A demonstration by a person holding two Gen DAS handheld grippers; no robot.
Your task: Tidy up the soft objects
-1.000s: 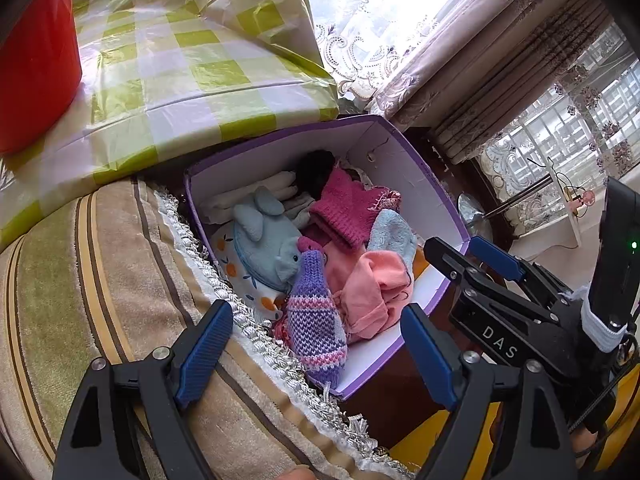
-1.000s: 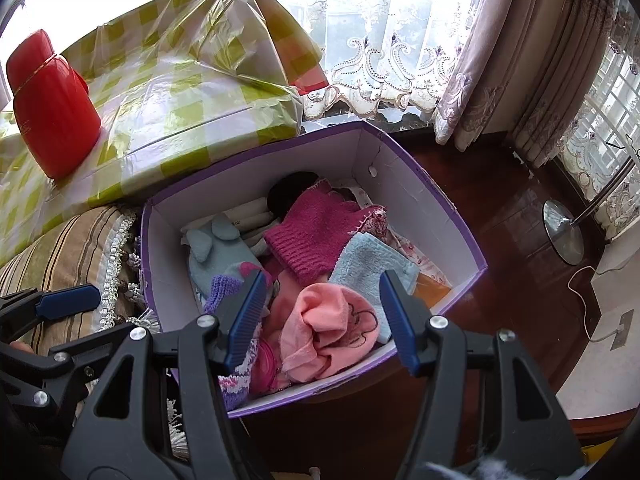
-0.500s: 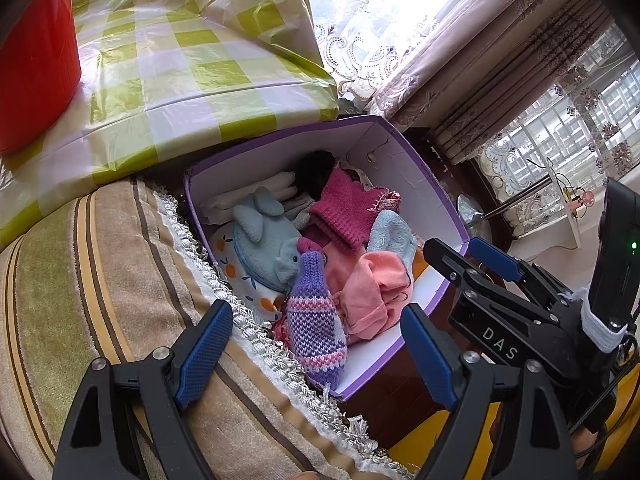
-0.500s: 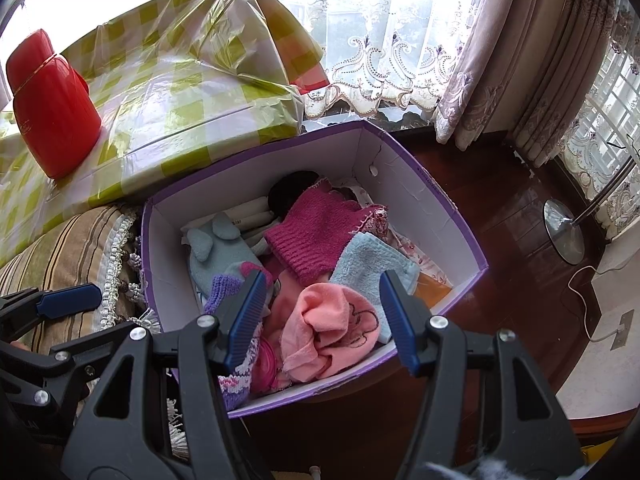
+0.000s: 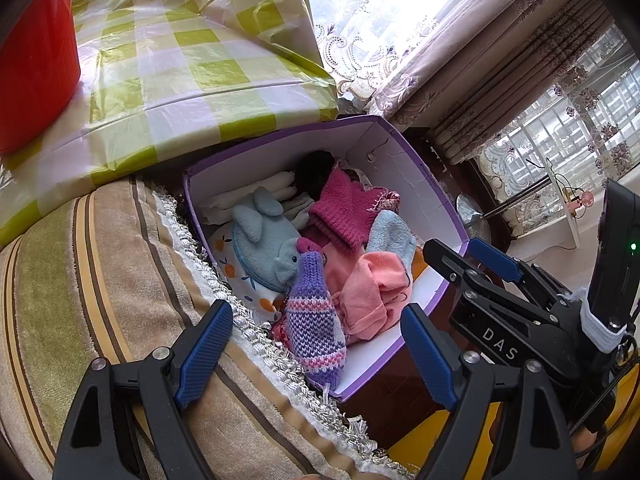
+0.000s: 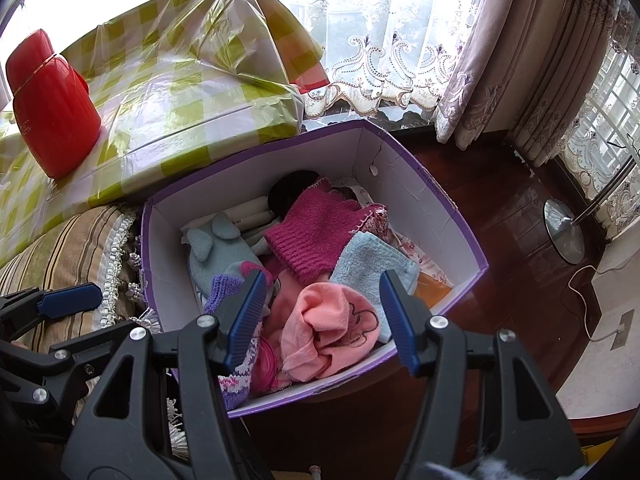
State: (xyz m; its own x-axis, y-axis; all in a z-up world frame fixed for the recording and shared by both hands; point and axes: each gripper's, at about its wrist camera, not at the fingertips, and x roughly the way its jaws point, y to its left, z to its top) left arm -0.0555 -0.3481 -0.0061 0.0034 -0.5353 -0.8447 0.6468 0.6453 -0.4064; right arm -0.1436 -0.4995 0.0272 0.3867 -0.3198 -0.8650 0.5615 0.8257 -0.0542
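A purple-edged white box [image 5: 404, 160] [image 6: 440, 216] holds several soft items: a magenta knit piece [image 5: 344, 208] [image 6: 316, 228], a light blue plush [image 5: 264, 240] [image 6: 216, 252], a pale blue towel [image 6: 372, 260], a salmon-pink cloth [image 5: 376, 288] [image 6: 332, 324]. A purple striped knit sock [image 5: 316, 328] hangs over the box's near rim. My left gripper [image 5: 316, 356] is open and empty, just short of the sock. My right gripper [image 6: 320, 320] is open and empty above the pink cloth; it also shows in the left wrist view [image 5: 480, 256].
A striped cushion with a fringe [image 5: 100, 280] lies left of the box. A green-checked covered block [image 6: 160, 92] stands behind, with a red container [image 6: 52, 120] on it. Dark wooden floor [image 6: 500, 200], curtains and a lamp base [image 6: 564, 232] are to the right.
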